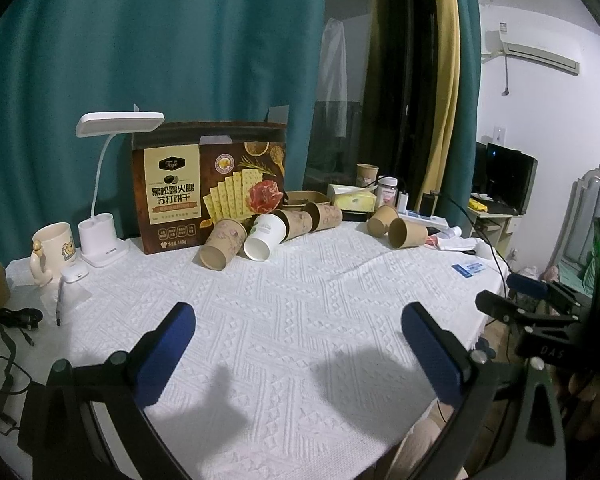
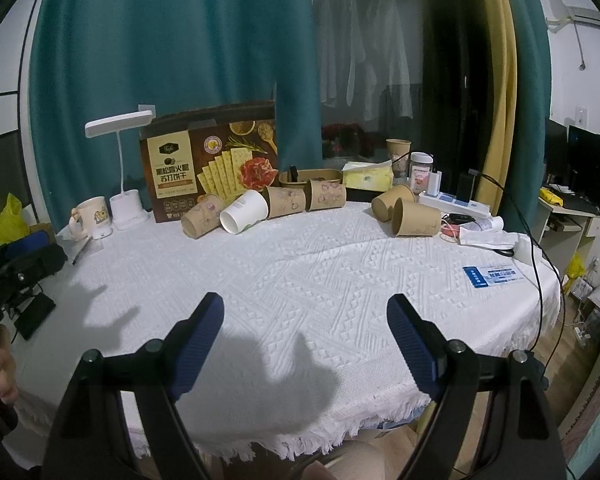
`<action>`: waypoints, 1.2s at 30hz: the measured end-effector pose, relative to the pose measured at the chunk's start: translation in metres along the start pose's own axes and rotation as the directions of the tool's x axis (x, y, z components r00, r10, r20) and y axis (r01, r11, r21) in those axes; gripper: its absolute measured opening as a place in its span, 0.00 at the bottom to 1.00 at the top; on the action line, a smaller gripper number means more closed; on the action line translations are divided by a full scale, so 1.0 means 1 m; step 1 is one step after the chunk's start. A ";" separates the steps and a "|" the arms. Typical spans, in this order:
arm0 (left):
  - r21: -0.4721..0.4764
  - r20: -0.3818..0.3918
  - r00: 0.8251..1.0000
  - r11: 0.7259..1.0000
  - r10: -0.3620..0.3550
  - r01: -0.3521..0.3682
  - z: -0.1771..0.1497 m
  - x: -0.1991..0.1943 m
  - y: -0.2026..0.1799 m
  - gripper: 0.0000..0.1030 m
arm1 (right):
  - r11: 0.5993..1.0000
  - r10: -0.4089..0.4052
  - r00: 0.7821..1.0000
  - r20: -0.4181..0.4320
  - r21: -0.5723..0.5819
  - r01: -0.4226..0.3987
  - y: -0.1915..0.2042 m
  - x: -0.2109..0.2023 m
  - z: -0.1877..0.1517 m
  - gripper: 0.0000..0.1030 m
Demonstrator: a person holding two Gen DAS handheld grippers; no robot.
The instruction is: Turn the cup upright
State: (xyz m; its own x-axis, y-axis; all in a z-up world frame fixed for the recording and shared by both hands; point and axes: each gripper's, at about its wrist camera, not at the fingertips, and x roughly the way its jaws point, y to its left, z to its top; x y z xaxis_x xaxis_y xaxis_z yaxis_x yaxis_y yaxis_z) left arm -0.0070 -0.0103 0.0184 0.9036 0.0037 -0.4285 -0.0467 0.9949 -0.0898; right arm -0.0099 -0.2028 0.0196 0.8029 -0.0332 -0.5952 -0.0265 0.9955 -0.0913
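Several paper cups lie on their sides along the back of the white tablecloth [image 1: 284, 320]. A row in front of the cracker box holds a floral brown cup [image 1: 222, 245] [image 2: 202, 216], a white cup [image 1: 265, 237] [image 2: 244, 211] and two more brown ones [image 1: 298, 224] [image 2: 286, 202]. Two plain brown cups [image 1: 407, 233] [image 2: 415, 217] lie further right. My left gripper [image 1: 298, 320] is open and empty above the near cloth, far from the cups. My right gripper [image 2: 305, 312] is also open and empty, hovering near the fringed front edge.
A cracker box [image 1: 210, 184], a white desk lamp [image 1: 108, 184] and a mug [image 1: 54, 248] stand at the back left. A tissue box [image 2: 368, 176], a jar, an upright cup [image 2: 398, 150] and a power strip [image 2: 454, 204] crowd the back right. A blue card [image 2: 490, 276] lies right.
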 end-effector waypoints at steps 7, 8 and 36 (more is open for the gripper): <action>-0.002 0.004 1.000 1.000 0.000 0.000 0.001 -0.003 0.003 1.00 | 1.000 0.003 1.000 0.003 -0.002 -0.003 -0.001 0.000 0.000 0.79; -0.002 0.004 1.000 1.000 -0.001 0.001 0.002 -0.003 0.003 1.00 | 1.000 0.004 1.000 0.004 -0.001 -0.004 -0.002 -0.001 0.000 0.79; 0.063 -0.141 0.990 0.998 0.013 -0.004 0.017 0.056 0.018 1.00 | 1.000 -0.008 0.996 -0.088 0.012 0.009 -0.016 0.038 0.019 0.79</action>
State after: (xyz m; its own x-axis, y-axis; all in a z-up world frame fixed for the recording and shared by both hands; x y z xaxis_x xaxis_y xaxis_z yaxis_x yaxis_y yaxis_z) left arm 0.0501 0.0092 0.0082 0.8337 0.0021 -0.5522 -0.0235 0.9992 -0.0318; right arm 0.0325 -0.2179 0.0140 0.7478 -0.0486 -0.6621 -0.0122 0.9961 -0.0868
